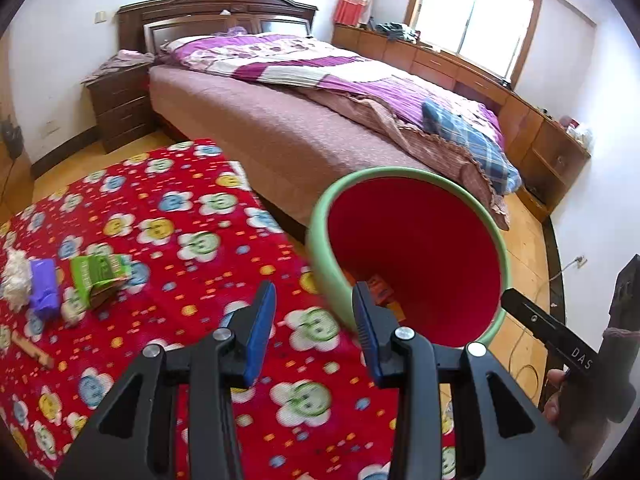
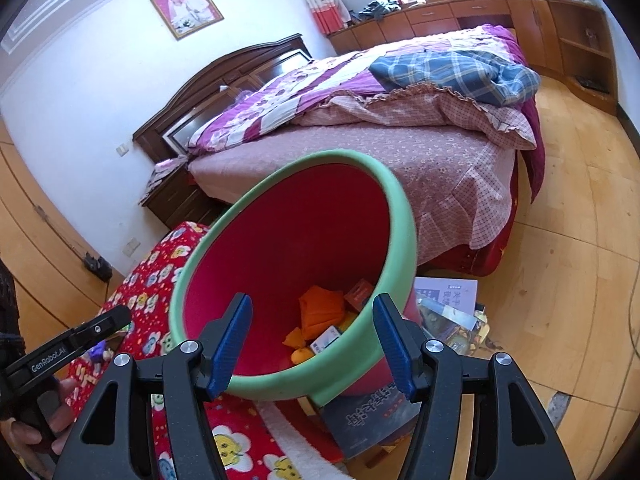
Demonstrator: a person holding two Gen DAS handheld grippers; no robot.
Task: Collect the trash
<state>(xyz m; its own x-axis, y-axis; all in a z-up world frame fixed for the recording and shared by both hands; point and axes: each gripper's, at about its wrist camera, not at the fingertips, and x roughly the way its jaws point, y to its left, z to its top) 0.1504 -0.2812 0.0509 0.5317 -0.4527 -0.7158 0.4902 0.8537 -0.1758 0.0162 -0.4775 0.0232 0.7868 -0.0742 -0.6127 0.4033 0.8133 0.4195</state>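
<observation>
A green bin with a red inside (image 1: 412, 256) stands tilted at the edge of the red flowered blanket (image 1: 160, 220); in the right wrist view the bin (image 2: 296, 248) holds orange scraps (image 2: 320, 312) and small boxes. My left gripper (image 1: 314, 328) is open and empty, just left of the bin's rim. My right gripper (image 2: 312, 344) is open, its fingers on either side of the bin's near rim. On the blanket's left lie a green carton (image 1: 98, 276), a purple piece (image 1: 44, 288) and white crumpled paper (image 1: 16, 276).
A bed (image 1: 304, 120) with a purple quilt stands behind. A dark nightstand (image 1: 120, 104) is at its head. Books and magazines (image 2: 448, 304) lie on the wooden floor beside the bin. A wooden cabinet row (image 1: 520, 112) runs under the window.
</observation>
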